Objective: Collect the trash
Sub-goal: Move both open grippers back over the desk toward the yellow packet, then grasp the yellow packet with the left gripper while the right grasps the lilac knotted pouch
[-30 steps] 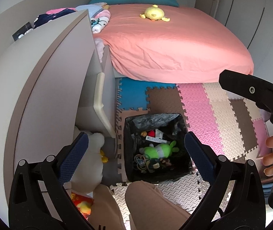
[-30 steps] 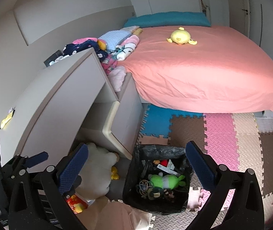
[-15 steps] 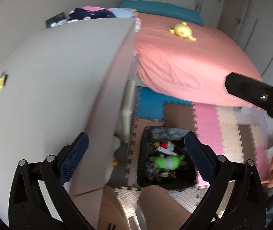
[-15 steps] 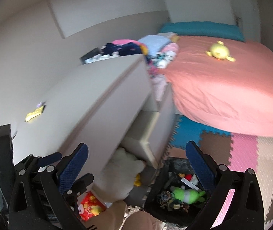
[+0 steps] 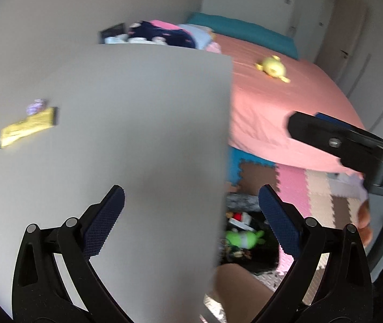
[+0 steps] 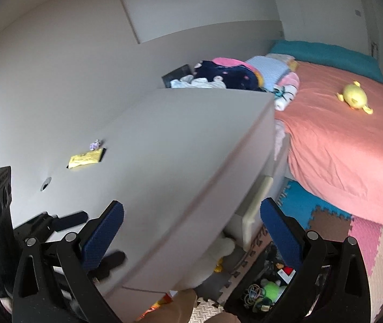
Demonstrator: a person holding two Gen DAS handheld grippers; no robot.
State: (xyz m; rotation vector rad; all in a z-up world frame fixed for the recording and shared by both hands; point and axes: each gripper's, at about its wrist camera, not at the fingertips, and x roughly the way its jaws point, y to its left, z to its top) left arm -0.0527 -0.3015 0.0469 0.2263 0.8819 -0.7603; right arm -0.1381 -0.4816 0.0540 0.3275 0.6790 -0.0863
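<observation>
step in hand, as judged: approaching the trash on the bench (image 6: 180, 140). a yellow wrapper (image 6: 85, 158) is lying flat on the bench top near the wall, a small purple scrap (image 6: 94, 144) just beside it. both hand-held grippers are hovering above the bench with jaws apart and empty: the left hand-held gripper (image 5: 191, 215) nearer the wrapper, the right hand-held gripper (image 6: 191, 223) over the bench edge. next move is calling for lowering one onto the thin wrapper. the bin (image 5: 248, 239) is sitting on the floor beside the bench.

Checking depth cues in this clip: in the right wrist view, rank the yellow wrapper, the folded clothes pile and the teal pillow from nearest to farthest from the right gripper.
1. Yellow wrapper, on the desk top, left.
2. Folded clothes pile, beyond the desk's far edge.
3. Teal pillow, at the bed's head, upper right.
</observation>
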